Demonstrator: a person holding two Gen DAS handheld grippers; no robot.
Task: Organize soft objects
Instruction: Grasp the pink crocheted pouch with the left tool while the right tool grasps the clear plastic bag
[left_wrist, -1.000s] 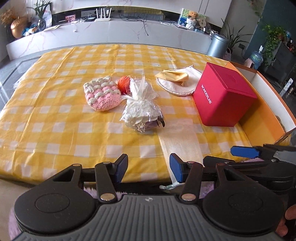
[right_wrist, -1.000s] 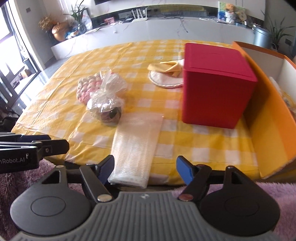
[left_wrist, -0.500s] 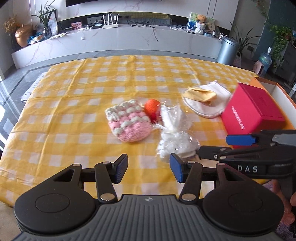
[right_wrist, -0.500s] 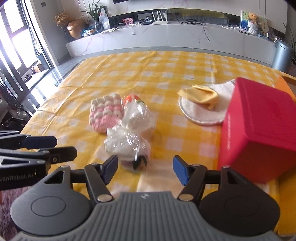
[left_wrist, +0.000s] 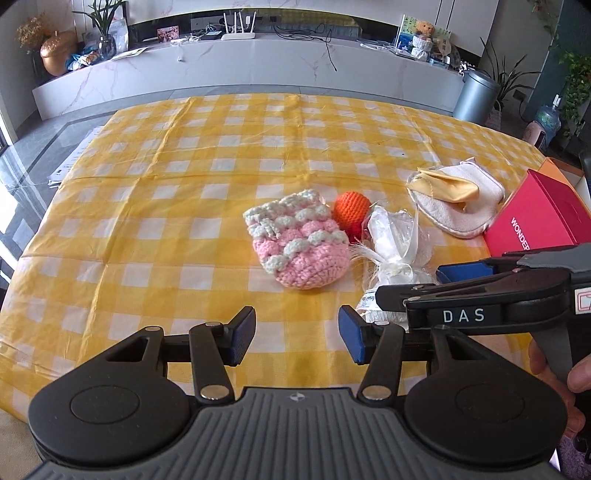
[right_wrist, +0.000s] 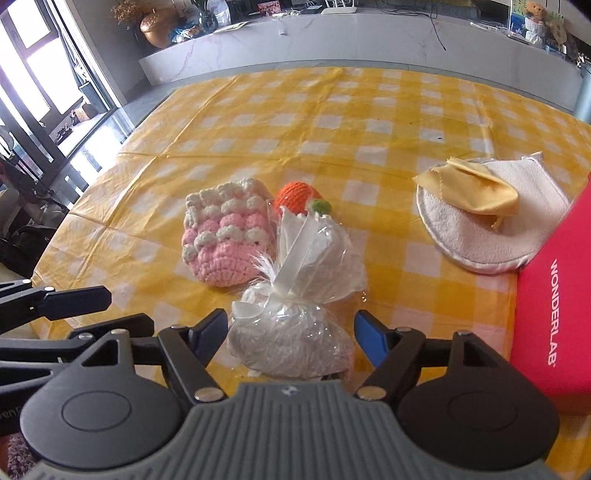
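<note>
The right gripper (right_wrist: 291, 328) is spread, its 2 fingers either side of the clear bag (right_wrist: 291, 295) tied with white ribbon, near the table's (left_wrist: 184, 184) front edge; whether the pads touch it is unclear. The left gripper (left_wrist: 297, 334) is also spread, holding nothing, over the cloth just left of the bag. The pink pouch (left_wrist: 299, 243) and orange ball (left_wrist: 351, 206) touch behind the bag. Toward the right edge lie the white pad (right_wrist: 491, 225) under a yellow cloth (right_wrist: 476, 188), beside the red box (right_wrist: 554, 314).
</note>
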